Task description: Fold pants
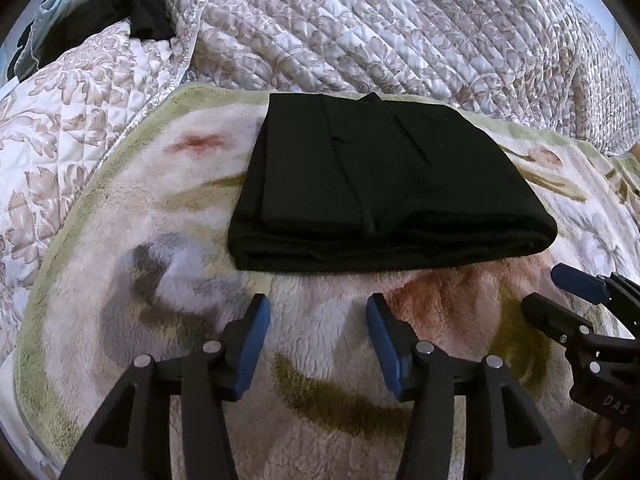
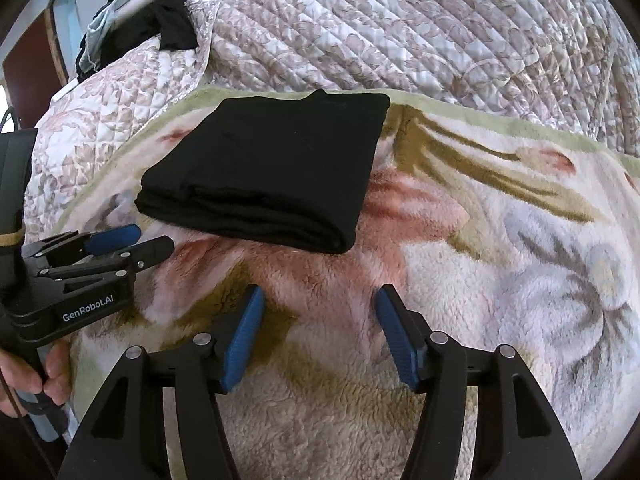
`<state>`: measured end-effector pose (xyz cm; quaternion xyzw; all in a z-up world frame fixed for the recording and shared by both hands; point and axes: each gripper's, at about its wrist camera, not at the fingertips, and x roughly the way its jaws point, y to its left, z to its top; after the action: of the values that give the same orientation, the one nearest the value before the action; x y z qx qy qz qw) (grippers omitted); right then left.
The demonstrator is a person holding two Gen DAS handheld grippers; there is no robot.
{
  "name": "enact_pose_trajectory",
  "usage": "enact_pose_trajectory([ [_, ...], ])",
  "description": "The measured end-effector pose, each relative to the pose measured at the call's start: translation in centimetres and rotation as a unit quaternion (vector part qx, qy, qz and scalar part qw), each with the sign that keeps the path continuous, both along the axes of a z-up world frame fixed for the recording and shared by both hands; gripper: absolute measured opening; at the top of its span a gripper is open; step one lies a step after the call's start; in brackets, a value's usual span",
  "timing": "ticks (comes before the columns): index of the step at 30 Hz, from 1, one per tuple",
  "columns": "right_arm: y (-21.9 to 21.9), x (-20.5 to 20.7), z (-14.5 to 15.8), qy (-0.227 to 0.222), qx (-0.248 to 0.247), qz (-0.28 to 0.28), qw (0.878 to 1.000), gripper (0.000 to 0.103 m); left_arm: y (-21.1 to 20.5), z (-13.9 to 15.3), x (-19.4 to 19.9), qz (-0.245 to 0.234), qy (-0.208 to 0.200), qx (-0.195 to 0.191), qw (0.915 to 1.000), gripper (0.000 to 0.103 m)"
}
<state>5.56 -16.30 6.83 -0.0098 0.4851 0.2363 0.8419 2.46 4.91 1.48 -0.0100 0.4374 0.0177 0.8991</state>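
Neatly folded, the black pants [image 1: 384, 188] lie on the fleece blanket [image 1: 168, 264] spread over the quilted bed [image 1: 400, 28].

Landmark is the pants: the left tool [image 1: 318, 314] hangs just in front of their near folded edge, its blue pads spread with only blanket between them. Beside it, the right tool [image 2: 318, 304] is also spread and empty, in front of the pants' right corner. A pile of dark clothes [image 1: 140, 12] lies well behind the pants, to the left.
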Motion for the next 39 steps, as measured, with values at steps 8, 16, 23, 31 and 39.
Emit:
enact_pose_trajectory([
  [8, -0.28, 0.17, -0.17, 0.003, 0.006, -0.010, 1.000, 0.068, 0.04, -0.07, 0.07, 0.001, 0.001, -0.001, 1.0000, 0.056],
  [16, -0.06, 0.14, -0.13, -0.003, -0.011, -0.004, 1.000, 0.072, 0.03, -0.14, 0.08, 0.000, 0.001, -0.004, 1.0000, 0.057],
  [23, -0.16, 0.41, -0.07, 0.001, -0.016, 0.012, 1.000, 0.074, -0.09, -0.12, 0.09, 0.000, 0.002, -0.004, 1.0000, 0.058],
  [31, -0.20, 0.34, 0.01, -0.006, -0.032, 0.027, 0.999, 0.078, -0.17, -0.18, 0.06, 0.001, 0.002, -0.004, 1.0000, 0.058],
  [39, -0.29, 0.17, -0.12, -0.015, -0.030, 0.027, 0.999, 0.079, -0.09, -0.19, 0.07, 0.001, 0.002, -0.005, 1.0000, 0.058],
])
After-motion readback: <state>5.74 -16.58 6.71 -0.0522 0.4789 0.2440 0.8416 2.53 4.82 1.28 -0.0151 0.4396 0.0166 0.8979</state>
